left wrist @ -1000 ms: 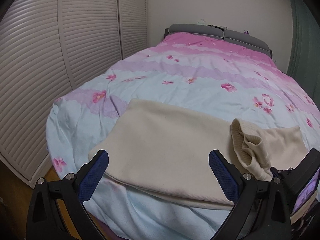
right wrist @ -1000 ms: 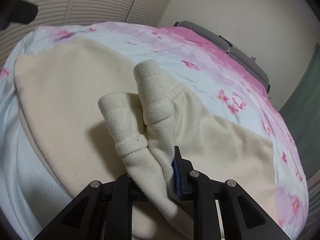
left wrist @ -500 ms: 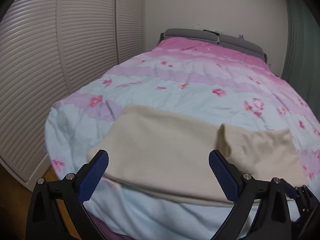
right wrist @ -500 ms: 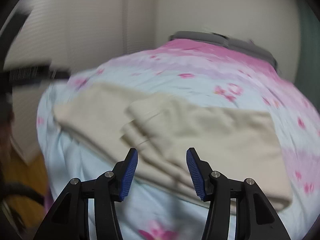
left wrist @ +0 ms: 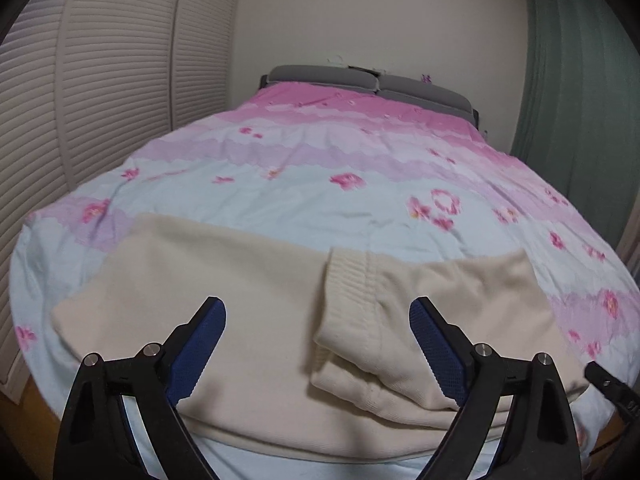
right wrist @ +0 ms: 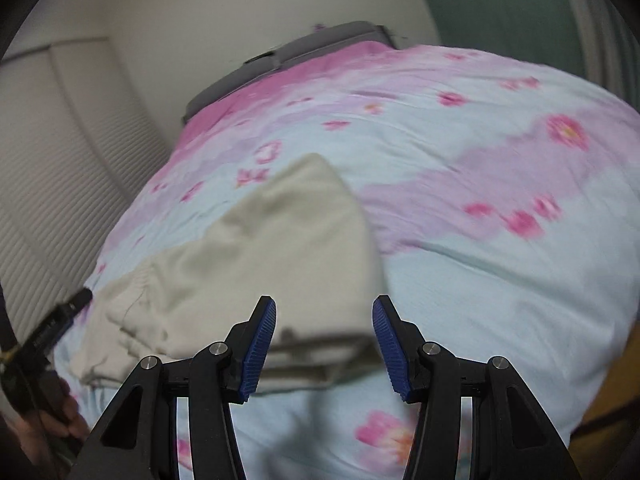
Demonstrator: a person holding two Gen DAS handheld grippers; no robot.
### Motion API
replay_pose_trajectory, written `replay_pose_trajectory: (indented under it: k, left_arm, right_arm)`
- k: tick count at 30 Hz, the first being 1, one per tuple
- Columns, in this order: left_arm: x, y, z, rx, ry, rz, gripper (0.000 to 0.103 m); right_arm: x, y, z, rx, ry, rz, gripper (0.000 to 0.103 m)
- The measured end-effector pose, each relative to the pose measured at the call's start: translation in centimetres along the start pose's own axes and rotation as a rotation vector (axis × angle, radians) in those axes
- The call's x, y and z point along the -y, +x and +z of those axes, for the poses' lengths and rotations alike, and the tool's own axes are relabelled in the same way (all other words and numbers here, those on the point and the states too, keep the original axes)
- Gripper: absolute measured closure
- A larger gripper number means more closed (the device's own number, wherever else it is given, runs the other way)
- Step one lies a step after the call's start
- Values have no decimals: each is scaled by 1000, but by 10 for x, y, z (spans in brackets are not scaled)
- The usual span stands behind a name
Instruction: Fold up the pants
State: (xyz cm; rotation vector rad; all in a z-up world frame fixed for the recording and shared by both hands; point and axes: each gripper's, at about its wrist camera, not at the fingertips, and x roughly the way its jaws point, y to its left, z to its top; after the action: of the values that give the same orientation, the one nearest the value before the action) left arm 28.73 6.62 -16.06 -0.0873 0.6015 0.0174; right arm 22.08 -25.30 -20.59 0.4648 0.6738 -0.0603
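Step in hand, as judged: leg cuffs laid over, next fold pending; grip both layers at edge, lift low, keep stack square

Left claw: jaws wide, just closing slightly, empty; pants spread on duvet ahead and below, ribbed cuffs between pads but untouched

Right claw: jaws half open, nothing pinched; folded end of pants just ahead, near edge between pads, no contact seen; view blurred
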Motion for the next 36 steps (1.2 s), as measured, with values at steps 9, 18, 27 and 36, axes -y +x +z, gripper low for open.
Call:
replay_pose_trajectory:
  k: [9, 18, 27, 36]
  left_arm:
    - [8, 49, -18, -118, 15, -49, 62]
    - [3, 42, -43, -143, 24, -37, 72]
    - [-6, 42, -52, -156, 7, -41, 73]
    - [-3, 39, -51, -152, 27, -30, 78]
  right_arm:
    - [-15, 7, -20, -17, 69, 57, 51]
    - [-11, 10, -20, -25, 80, 71, 51]
    - [-13, 18, -22, -61, 57, 75, 51]
    - [12, 28, -19, -97, 212, 156, 51]
